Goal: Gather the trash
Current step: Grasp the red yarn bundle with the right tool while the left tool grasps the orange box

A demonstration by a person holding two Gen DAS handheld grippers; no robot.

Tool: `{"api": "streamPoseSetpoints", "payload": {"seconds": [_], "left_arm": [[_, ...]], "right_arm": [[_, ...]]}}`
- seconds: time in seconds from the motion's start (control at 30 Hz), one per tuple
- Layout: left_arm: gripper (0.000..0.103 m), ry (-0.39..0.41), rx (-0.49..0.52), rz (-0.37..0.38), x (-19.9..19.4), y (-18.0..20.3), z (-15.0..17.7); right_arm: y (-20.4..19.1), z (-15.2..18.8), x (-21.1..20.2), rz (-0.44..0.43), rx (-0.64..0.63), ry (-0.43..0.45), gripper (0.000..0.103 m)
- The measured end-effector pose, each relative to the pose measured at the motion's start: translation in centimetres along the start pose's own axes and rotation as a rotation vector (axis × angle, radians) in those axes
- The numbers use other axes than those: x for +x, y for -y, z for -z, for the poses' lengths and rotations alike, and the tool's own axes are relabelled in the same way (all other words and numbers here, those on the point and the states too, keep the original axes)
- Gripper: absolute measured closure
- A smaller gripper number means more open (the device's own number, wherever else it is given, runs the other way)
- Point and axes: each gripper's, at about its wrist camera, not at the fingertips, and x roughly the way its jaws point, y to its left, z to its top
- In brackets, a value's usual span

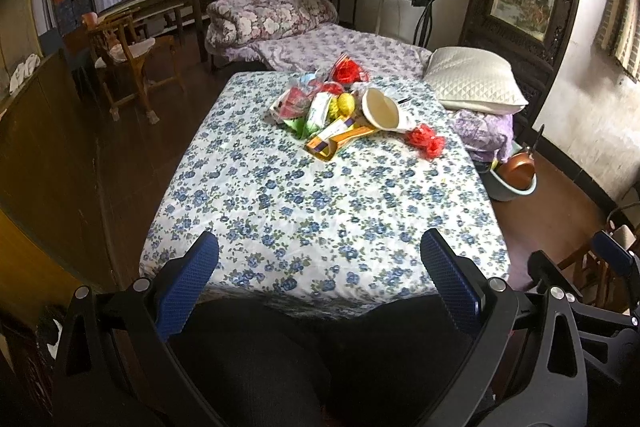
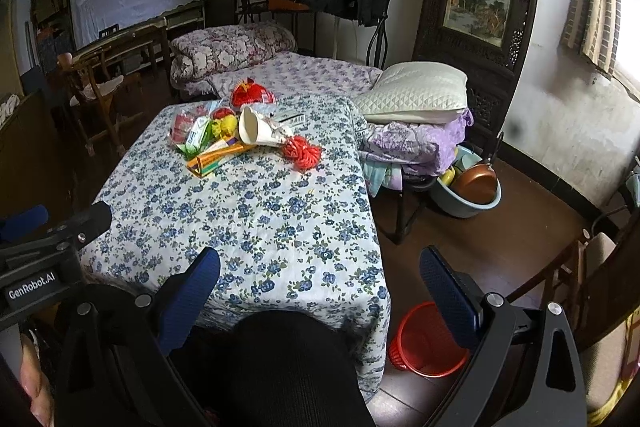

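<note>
Left wrist view
Left gripper [image 1: 319,259]: released, blue fingers spread wide, nothing between them; held low over the near edge of the table.
Table [image 1: 320,211]: covered with a blue-flowered cloth, bare over its near half.
Trash pile [image 1: 340,111]: at the far end of the table, well apart from the gripper; mixed wrappers and packets.
Paper cup [image 1: 382,109]: lying on its side on the right of the pile, mouth toward the camera.
Red net [image 1: 426,141]: on the cloth just right of the pile.
Right gripper [image 1: 600,267]: partly seen at the right edge.

Right wrist view
Right gripper [image 2: 320,275]: released, fingers wide apart, empty; near the table's near right corner.
Trash pile [image 2: 224,135]: far left part of the table, well apart from the gripper.
Red basket [image 2: 424,341]: on the floor, just right of the table's near corner, partly behind the right finger.
Blue basin [image 2: 468,201]: on the floor farther right, a brown pan inside it.
Pillow [image 2: 420,93]: on folded bedding right of the table.
</note>
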Motion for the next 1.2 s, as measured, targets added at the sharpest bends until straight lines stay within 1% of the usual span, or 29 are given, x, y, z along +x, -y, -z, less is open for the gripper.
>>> {"api": "streamPoseSetpoints", "payload": {"seconds": [0.03,0.1,0.2,0.3,0.4,0.43,0.5,0.53,0.6,0.67,0.73,0.8,0.9,0.97,1.03,1.13,1.2], "left_arm": [[0.007,-0.003,-0.003,-0.008,0.4,-0.4,-0.1],[0.007,-0.007,-0.016,-0.025,1.2,-1.4,-0.4],[0.007,0.001,-0.045,-0.073,2.2,-3.4,-1.3],[0.007,-0.001,-0.088,-0.089,3.3,-5.3,-2.3],[0.007,-0.007,-0.136,-0.058,5.4,-6.5,-3.5],[0.007,-0.014,-0.154,-0.021,6.7,-6.6,-4.1],[0.007,-0.030,-0.178,0.027,8.4,-6.6,-5.2],[0.007,-0.039,-0.190,0.039,9.8,-6.3,-5.9],[0.007,-0.040,-0.179,0.034,11.4,-5.6,-6.6],[0.007,-0.056,-0.134,0.004,13.5,-4.3,-7.3],[0.007,-0.082,-0.101,-0.006,15.5,-3.4,-7.6],[0.007,-0.105,-0.090,0.004,17.3,-3.1,-7.5],[0.007,-0.153,-0.099,0.029,19.2,-3.3,-7.1],[0.007,-0.156,-0.104,0.031,19.5,-3.7,-7.1],[0.007,-0.136,-0.106,0.029,19.4,-4.2,-7.1],[0.007,-0.136,-0.118,0.034,19.5,-4.9,-7.0],[0.007,-0.148,-0.128,0.034,19.8,-5.1,-7.1]], "right_arm": [[0.0,0.0,0.1,-0.002,-0.002,0.000,0.006],[-0.1,-0.4,1.6,-0.026,-0.026,0.008,0.006],[0.2,-1.7,3.8,-0.028,-0.026,0.017,0.006],[0.6,-3.5,7.3,-0.089,0.003,-0.007,0.006],[0.4,-5.2,12.2,-0.140,-0.004,-0.028,0.006],[0.2,-5.7,13.9,-0.149,-0.017,-0.038,0.006],[-0.3,-6.6,16.9,-0.133,-0.040,-0.069,0.006],[-0.5,-7.0,18.1,-0.124,-0.047,-0.086,0.006],[-0.5,-7.6,19.5,-0.123,-0.049,-0.095,0.006],[-0.6,-8.1,20.7,-0.133,-0.052,-0.092,0.006],[-0.6,-8.5,22.4,-0.122,-0.069,-0.107,0.006],[-0.8,-8.8,23.6,-0.116,-0.079,-0.126,0.006],[-1.0,-9.3,25.2,-0.129,-0.089,-0.135,0.006],[-1.4,-9.7,26.3,-0.138,-0.096,-0.136,0.006],[-1.7,-10.0,27.4,-0.136,-0.101,-0.141,0.006],[-1.5,-10.2,29.1,-0.145,-0.066,-0.166,0.006],[-1.3,-10.1,29.5,-0.181,-0.049,-0.163,0.012]]}}
